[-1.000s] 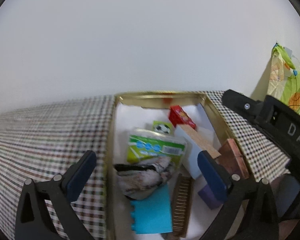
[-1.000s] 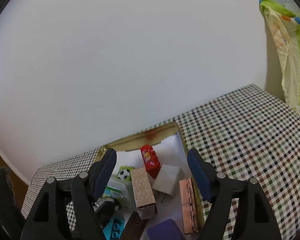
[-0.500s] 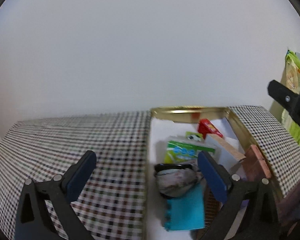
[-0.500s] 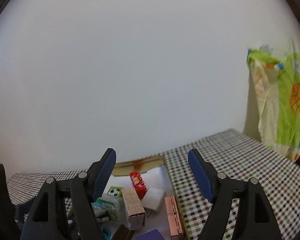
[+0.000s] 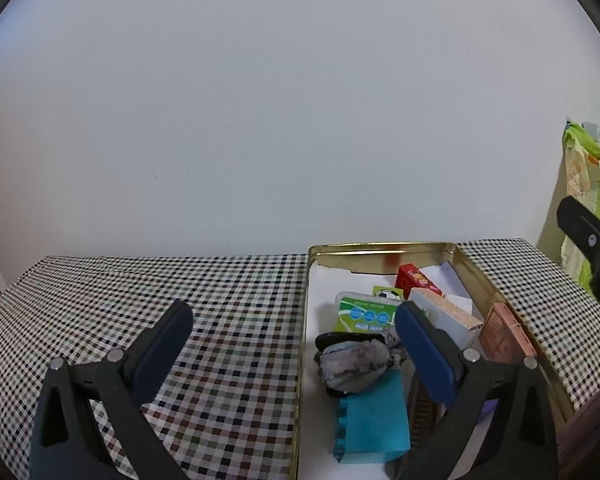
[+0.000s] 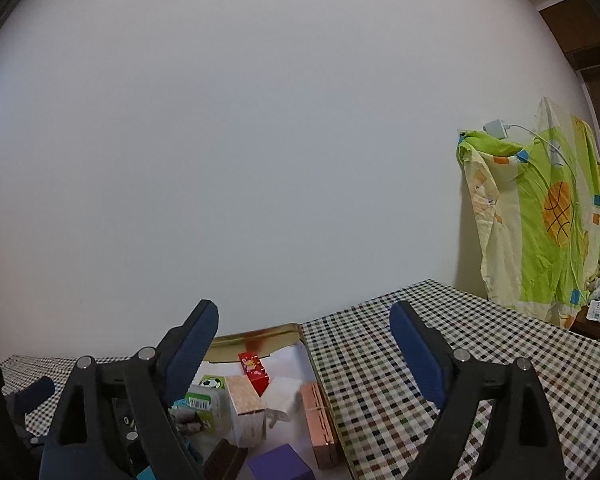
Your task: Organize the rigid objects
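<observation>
A gold tin tray (image 5: 380,249) on the checked tablecloth holds several small things: a red box (image 5: 414,278), a green-labelled pack (image 5: 364,314), a cork-topped box (image 5: 446,312), a copper box (image 5: 506,334), a blue sponge (image 5: 374,426) and a crumpled grey bundle (image 5: 358,362). My left gripper (image 5: 294,354) is open and empty, raised over the tray's left rim. My right gripper (image 6: 304,354) is open and empty, above the tray's (image 6: 260,338) right side. The red box (image 6: 254,372), cork box (image 6: 244,404), copper box (image 6: 320,420) and a purple block (image 6: 280,466) show there.
The checked tablecloth (image 5: 140,312) spreads left of the tray and right of it (image 6: 440,360). A white wall stands right behind the table. A green and yellow cloth (image 6: 540,220) hangs at the far right with a white charger (image 6: 496,128) above it.
Both grippers have pulled back and up from the tray and tilted up, so more wall and tablecloth show. The left view has shifted left. Both stay open.
</observation>
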Demonstrator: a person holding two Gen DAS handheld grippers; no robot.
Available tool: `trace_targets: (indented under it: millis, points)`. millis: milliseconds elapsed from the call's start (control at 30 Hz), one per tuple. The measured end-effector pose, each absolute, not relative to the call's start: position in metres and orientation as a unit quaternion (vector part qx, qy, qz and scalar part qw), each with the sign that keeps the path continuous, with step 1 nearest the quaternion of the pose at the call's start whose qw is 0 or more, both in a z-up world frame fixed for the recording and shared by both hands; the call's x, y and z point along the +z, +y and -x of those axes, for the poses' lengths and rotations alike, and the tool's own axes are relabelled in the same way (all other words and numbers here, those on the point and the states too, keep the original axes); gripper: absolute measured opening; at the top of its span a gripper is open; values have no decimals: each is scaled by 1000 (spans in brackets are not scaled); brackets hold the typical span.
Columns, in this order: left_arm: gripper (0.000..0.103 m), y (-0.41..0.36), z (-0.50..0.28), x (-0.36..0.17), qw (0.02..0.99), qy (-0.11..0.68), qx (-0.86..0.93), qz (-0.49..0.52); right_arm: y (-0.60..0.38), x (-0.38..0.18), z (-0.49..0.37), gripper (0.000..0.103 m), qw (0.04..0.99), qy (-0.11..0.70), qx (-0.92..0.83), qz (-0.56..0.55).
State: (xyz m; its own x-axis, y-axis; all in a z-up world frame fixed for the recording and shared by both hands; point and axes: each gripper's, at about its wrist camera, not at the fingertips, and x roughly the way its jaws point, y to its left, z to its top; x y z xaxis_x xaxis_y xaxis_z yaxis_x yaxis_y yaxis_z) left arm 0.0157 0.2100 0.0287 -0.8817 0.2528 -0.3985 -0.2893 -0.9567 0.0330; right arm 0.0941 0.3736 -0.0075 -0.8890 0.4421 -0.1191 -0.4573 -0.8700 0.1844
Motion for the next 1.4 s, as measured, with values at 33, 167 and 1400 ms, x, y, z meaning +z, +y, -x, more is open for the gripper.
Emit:
trace_targets:
  millis: [33, 167, 1400]
  points:
    - [102, 209, -17, 28, 141, 46, 969, 197, 372, -8, -97, 90, 233, 103, 966, 35]
    - [102, 206, -24, 33, 138, 48, 972, 181, 367, -11, -106, 90, 239, 92, 966, 28]
    - [102, 169, -72, 42, 138, 28, 981, 133, 317, -6, -152, 91, 239, 23, 970, -26]
